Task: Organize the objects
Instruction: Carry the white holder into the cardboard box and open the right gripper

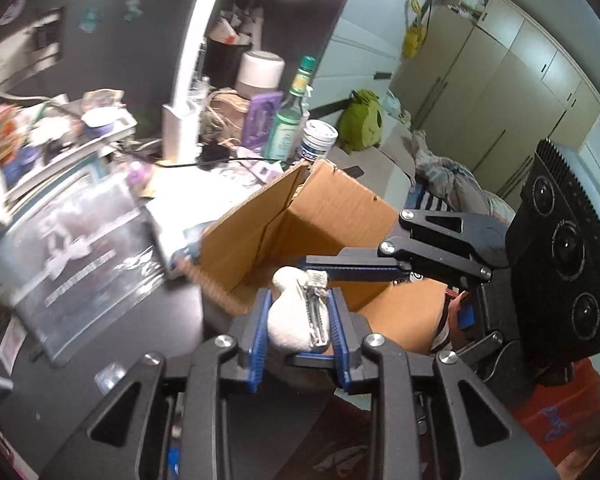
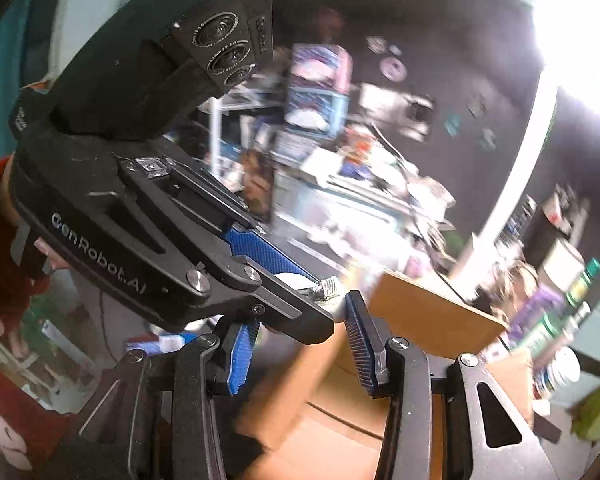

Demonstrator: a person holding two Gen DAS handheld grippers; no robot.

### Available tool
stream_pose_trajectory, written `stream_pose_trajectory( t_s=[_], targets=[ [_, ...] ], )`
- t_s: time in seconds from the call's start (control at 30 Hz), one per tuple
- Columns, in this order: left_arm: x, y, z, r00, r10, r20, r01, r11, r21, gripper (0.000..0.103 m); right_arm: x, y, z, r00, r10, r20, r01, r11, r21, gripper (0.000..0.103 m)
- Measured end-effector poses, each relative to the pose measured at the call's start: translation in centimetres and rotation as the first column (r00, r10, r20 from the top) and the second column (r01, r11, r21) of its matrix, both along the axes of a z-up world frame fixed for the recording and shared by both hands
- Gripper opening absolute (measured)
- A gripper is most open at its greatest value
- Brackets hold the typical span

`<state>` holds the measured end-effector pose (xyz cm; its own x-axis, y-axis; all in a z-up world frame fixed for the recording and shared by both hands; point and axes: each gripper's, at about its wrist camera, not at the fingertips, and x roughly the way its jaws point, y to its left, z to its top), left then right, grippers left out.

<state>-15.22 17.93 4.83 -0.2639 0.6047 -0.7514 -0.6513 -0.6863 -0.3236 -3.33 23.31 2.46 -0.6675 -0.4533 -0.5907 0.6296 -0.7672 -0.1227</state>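
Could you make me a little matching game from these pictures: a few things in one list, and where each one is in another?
Things:
1. white plush clip
2. cardboard box
3. green glass bottle
4. green plush toy

Places:
a. against the pale wall behind the box
b. between the left tool's pads
c. standing among the clutter, beside a white jar
d. open, under both tools

Pairs: 1-b, 2-d, 3-c, 4-a

"GenRobot.AI" on left gripper point(image 2: 300, 300) body

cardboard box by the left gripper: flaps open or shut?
Open. The brown cardboard box has one flap standing upright, and its inner walls are visible. The left gripper holds a white plush hair clip at its rim.
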Motion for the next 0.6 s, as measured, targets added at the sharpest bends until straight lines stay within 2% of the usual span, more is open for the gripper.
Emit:
stream_pose_trajectory(
  t_s=[0.13,0.33,0.37,0.4,0.47,0.6],
  targets=[
    [-2.3,2.1,-0.7,0.998,-0.026,0.053,0.026,1.0,0.002,0.025,-2.3,2.4,0.1,0.996,-0.04,0.081,0.037,0.999,0.029,0.038],
    [-3.8,4.1,-1.7,0.996,-0.038,0.086,0.043,0.998,-0.055,0.028,-4.9,3.5,-0.4,0.978,-0.059,0.199,0.04,0.994,0.102,0.041],
    [-3.8,4.1,-1.8,0.996,-0.036,0.084,0.042,0.997,-0.064,0.037,-5.2,3.6,-0.6,0.973,-0.067,0.221,0.043,0.993,0.109,0.048],
    [-3.9,4.2,-1.7,0.996,-0.031,0.08,0.036,0.997,-0.066,0.052,-5.4,3.7,-0.6,0.97,-0.074,0.232,0.049,0.992,0.115,0.054],
    [-3.9,3.7,-1.2,0.999,-0.008,0.05,0.012,0.998,-0.064,0.065,-5.6,4.0,-0.7,0.97,-0.097,0.223,0.066,0.988,0.142,0.062],
    [-3.1,2.2,0.4,1.0,0.023,-0.011,-0.023,0.998,-0.053,0.073,-5.3,4.4,-0.7,0.97,-0.119,0.211,0.087,0.984,0.158,0.063]
  ],
)
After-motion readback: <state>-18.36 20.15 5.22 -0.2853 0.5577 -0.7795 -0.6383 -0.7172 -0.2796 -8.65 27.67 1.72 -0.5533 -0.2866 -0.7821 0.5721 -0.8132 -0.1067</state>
